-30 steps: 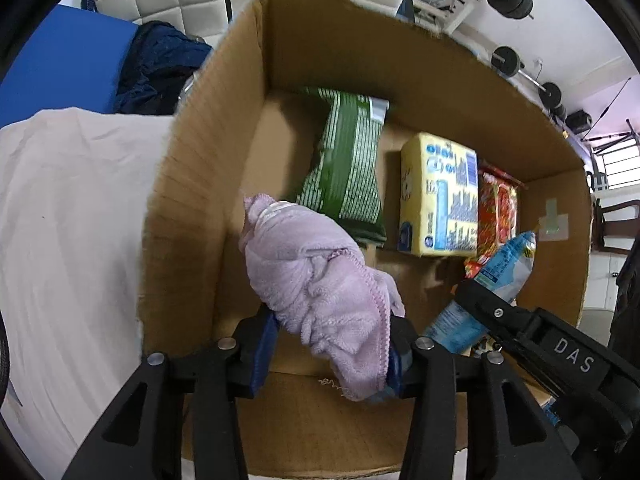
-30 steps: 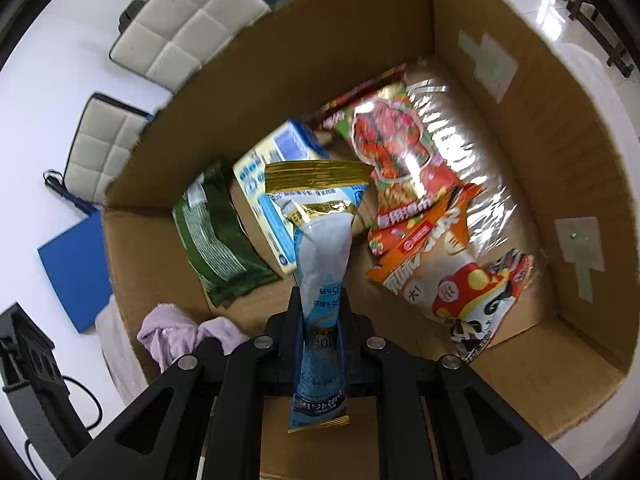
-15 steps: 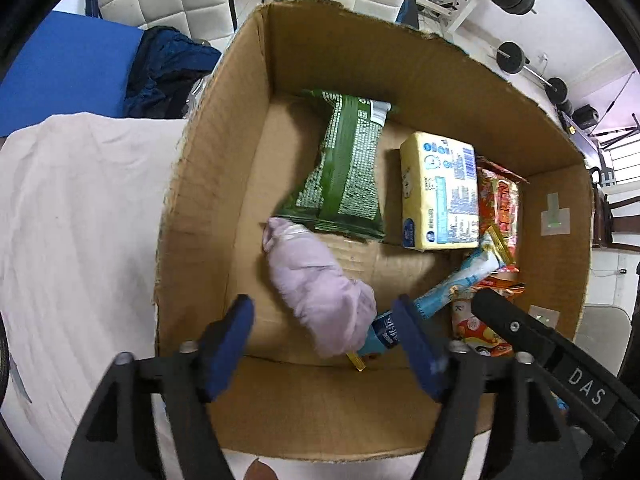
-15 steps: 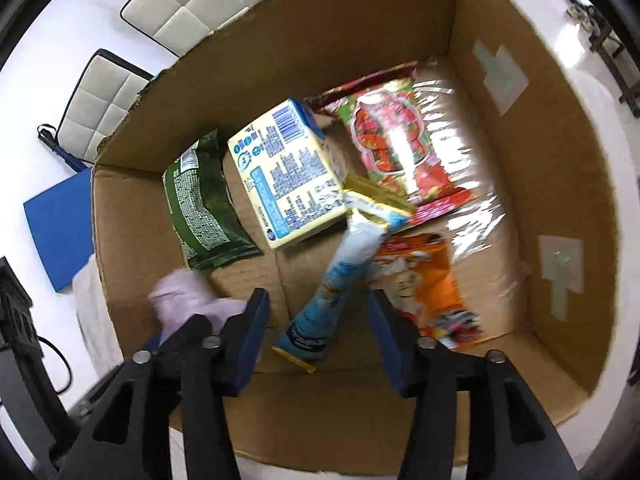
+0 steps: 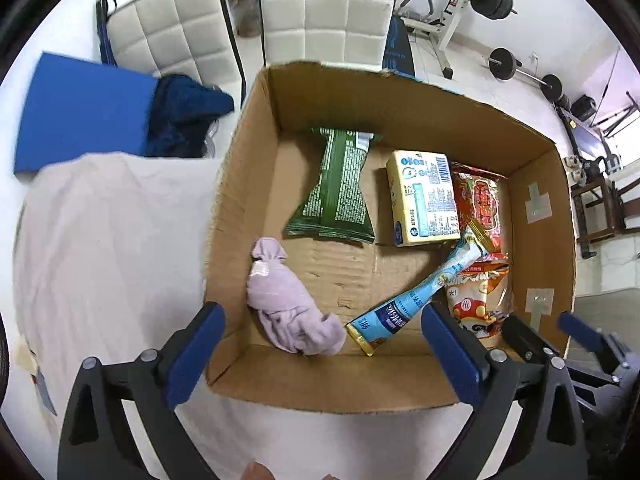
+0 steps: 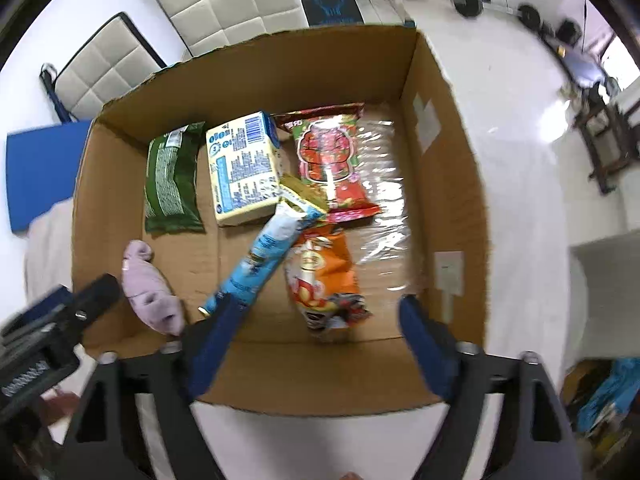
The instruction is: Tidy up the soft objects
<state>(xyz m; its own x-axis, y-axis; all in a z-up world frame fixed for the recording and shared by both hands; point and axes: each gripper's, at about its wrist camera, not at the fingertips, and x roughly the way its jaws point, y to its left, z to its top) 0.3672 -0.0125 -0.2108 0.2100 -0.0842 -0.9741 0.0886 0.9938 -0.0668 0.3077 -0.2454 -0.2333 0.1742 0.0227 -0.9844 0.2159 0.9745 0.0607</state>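
A lilac rolled cloth point(image 5: 288, 308) lies on the floor of the cardboard box point(image 5: 256, 152) at its near left corner. A light blue snack stick pack point(image 5: 420, 296) lies slanted beside it. My left gripper point(image 5: 320, 344) hangs above the box's near wall, its jaws opening wide, nothing between them. In the right wrist view the lilac cloth point(image 6: 148, 288) and the blue pack point(image 6: 264, 256) lie below my right gripper point(image 6: 312, 336), whose jaws are also opening and hold nothing.
The box also holds a green bag point(image 5: 340, 184), a yellow carton point(image 5: 424, 196), a red packet point(image 5: 480, 200) and an orange packet point(image 5: 476, 292). It stands on a white sheet point(image 5: 100, 240). Behind are padded chairs point(image 5: 320, 4), a blue mat point(image 5: 80, 108) and gym weights point(image 5: 500, 64).
Both grippers let go: the lilac cloth and the blue pack dropped onto the box floor. Both sets of jaws spread wide and both grippers rose away from the box.
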